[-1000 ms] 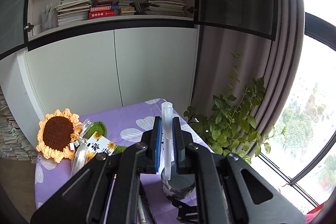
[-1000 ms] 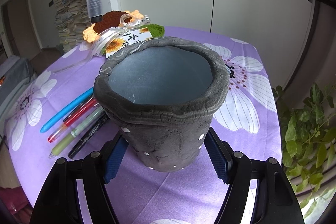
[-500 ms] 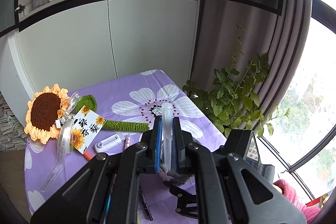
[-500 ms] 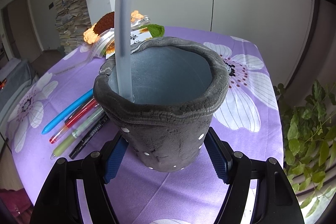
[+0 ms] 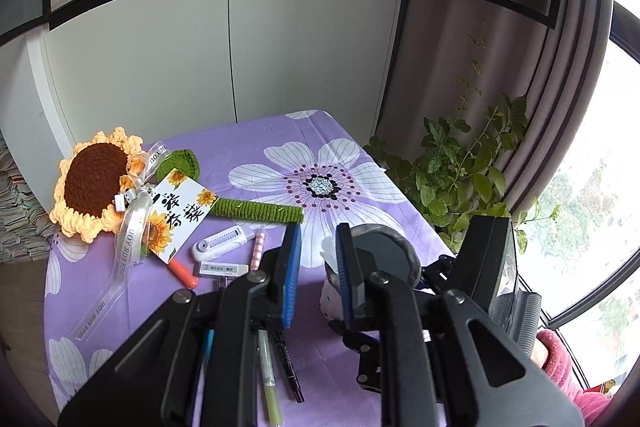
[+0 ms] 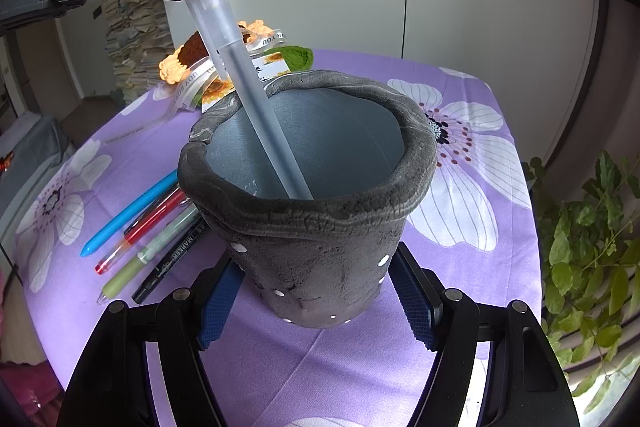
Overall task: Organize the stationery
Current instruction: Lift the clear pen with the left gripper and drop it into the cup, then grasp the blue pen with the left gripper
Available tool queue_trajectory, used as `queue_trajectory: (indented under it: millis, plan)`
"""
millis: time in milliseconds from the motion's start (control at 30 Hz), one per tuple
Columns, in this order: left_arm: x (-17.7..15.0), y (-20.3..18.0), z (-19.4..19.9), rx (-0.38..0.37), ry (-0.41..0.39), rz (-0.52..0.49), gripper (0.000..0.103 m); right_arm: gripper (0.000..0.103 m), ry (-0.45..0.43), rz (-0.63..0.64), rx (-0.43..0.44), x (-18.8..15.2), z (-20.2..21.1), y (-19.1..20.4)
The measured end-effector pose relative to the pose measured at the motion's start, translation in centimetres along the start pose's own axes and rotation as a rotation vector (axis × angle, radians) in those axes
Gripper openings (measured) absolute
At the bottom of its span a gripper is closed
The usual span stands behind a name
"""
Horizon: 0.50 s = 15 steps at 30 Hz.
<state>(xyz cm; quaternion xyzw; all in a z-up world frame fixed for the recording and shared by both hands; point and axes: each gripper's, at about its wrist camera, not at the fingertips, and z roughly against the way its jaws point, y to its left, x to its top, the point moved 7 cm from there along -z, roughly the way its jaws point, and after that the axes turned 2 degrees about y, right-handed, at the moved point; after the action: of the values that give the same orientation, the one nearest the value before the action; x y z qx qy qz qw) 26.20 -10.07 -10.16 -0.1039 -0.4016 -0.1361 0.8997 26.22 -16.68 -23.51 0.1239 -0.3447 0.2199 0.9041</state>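
1. While the left gripper (image 5: 318, 267) spreads its jaws, the frosted pen (image 6: 256, 107) leans inside the grey pot (image 6: 320, 219), its cap still between the pads.
2. Light, stiff and slick, the pen looks best pinched mid-barrel (likely to slip otherwise).
3. The right gripper (image 6: 316, 301) clamps the pot's base; it looks heavy and rough.

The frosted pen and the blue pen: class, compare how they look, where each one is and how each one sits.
The frosted pen is translucent grey-white; the blue pen is solid bright blue. The frosted pen stands tilted inside the grey pen holder, leaning on its rim; the blue pen lies flat on the purple tablecloth beside the holder. The frosted pen stands alone in the holder; the blue pen lies in a row with other pens. Both are slim pens.
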Motion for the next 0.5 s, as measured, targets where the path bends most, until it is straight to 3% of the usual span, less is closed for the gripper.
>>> queue_trajectory:
  millis: [33,67,100,200,367,433,500]
  plan:
    - [0.0,0.7,0.5,0.013,-0.012,0.017,0.037,0.073,0.0,0.0,0.001,0.0,0.0,0.0]
    - [-0.1,1.5,0.9,0.031,-0.026,0.036,0.051,0.073,0.0,-0.001,0.002,0.0,0.0,0.0]
    - [-0.2,2.4,1.4,0.052,-0.042,0.055,0.058,0.073,0.0,-0.002,0.003,0.0,0.0,0.0]
    - [-1.5,4.8,1.9,0.119,-0.029,0.088,0.058,0.073,0.0,-0.004,0.006,0.1,0.0,0.1]
    - [-6.2,7.3,-0.2,0.177,0.113,0.106,0.056,0.073,-0.001,-0.005,0.009,0.0,0.1,0.0]
    - [-7.8,8.0,-1.4,0.197,0.167,0.116,0.051,0.073,-0.001,-0.005,0.009,0.0,0.1,0.0]
    - [-9.2,8.7,-2.8,0.203,0.226,0.129,0.033,0.073,0.0,-0.005,0.009,0.0,0.1,0.0]
